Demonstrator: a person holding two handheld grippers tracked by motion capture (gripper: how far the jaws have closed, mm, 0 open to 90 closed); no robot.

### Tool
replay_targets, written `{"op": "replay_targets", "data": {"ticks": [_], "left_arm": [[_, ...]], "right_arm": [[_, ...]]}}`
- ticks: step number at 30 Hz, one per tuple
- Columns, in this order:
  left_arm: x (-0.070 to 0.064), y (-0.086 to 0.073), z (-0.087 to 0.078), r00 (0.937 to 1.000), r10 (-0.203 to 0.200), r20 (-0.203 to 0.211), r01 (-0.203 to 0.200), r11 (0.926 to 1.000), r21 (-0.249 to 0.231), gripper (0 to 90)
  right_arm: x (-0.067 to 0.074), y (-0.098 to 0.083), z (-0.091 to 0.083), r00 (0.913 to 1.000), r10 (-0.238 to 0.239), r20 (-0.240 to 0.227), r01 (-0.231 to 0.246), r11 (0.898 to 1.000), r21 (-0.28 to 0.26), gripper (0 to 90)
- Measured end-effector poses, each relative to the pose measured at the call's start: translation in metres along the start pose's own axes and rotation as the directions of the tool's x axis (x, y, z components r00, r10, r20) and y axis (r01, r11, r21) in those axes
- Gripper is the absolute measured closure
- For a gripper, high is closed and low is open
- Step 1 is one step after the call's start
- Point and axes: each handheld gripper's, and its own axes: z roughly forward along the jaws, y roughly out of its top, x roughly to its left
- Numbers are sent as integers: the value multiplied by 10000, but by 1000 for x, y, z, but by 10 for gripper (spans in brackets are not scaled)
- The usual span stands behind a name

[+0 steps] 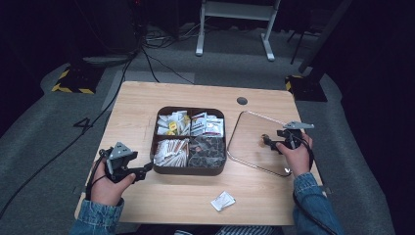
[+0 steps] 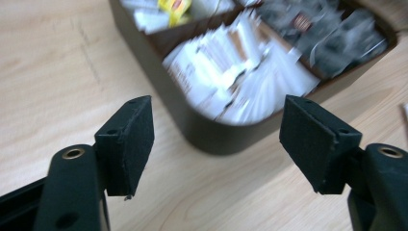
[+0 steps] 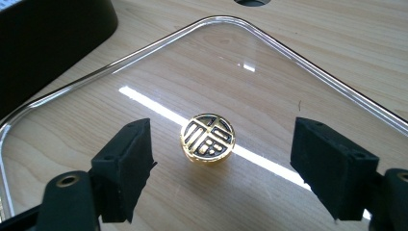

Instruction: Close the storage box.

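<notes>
A dark brown box (image 1: 190, 169) with four compartments of sachets sits mid-table. To its right a clear glass lid (image 1: 231, 147) lies flat, with a round gold knob (image 3: 208, 137) at its middle. My right gripper (image 3: 222, 144) stands open with one pad on each side of the knob, neither touching it; in the high view that gripper (image 1: 268, 141) is over the lid. My left gripper (image 2: 216, 120) is open and empty, pointing at the box's near left corner (image 2: 211, 134). From above, the left gripper (image 1: 147, 169) sits just left of the box.
A loose white sachet (image 1: 223, 200) lies near the table's front edge. A round cable hole (image 1: 242, 101) is behind the lid. The box's dark corner (image 3: 48, 38) shows left of the lid rim (image 3: 288, 50). Beyond the table, cables run across the dark floor.
</notes>
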Motion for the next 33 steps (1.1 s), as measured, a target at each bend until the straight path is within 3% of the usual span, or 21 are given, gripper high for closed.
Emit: {"op": "replay_targets", "data": {"ticks": [4,10,15,19,24,30,33], "left_arm": [[8,-13,8,9999,34,-129,-25,9979,645,253],[17,-27,19,9997,-72,-234,100,9922,1239,238],[24,-36,26,9987,-252,-437,317,9876,1540,224],[28,-40,31,9972,-175,-730,301,9841,1752,213],[32,-44,37,9956,-106,-927,272,9834,1795,185],[35,-46,40,9946,-59,-1033,224,9869,1595,175],[36,-47,41,9936,145,-1117,25,9887,1499,171]], "right_arm": [[0,2,7,10000,-74,18,73,9999,76,236],[-2,1,15,10000,67,26,-67,9997,223,265],[-1,-2,22,9999,-115,-37,117,9986,510,342],[2,-2,25,9994,-317,-157,326,9974,640,400],[8,-4,29,9982,-564,-189,577,9952,786,445],[7,-6,29,9987,-502,-84,506,9962,714,570],[5,-7,28,9995,-293,-148,302,9974,651,587]]}}
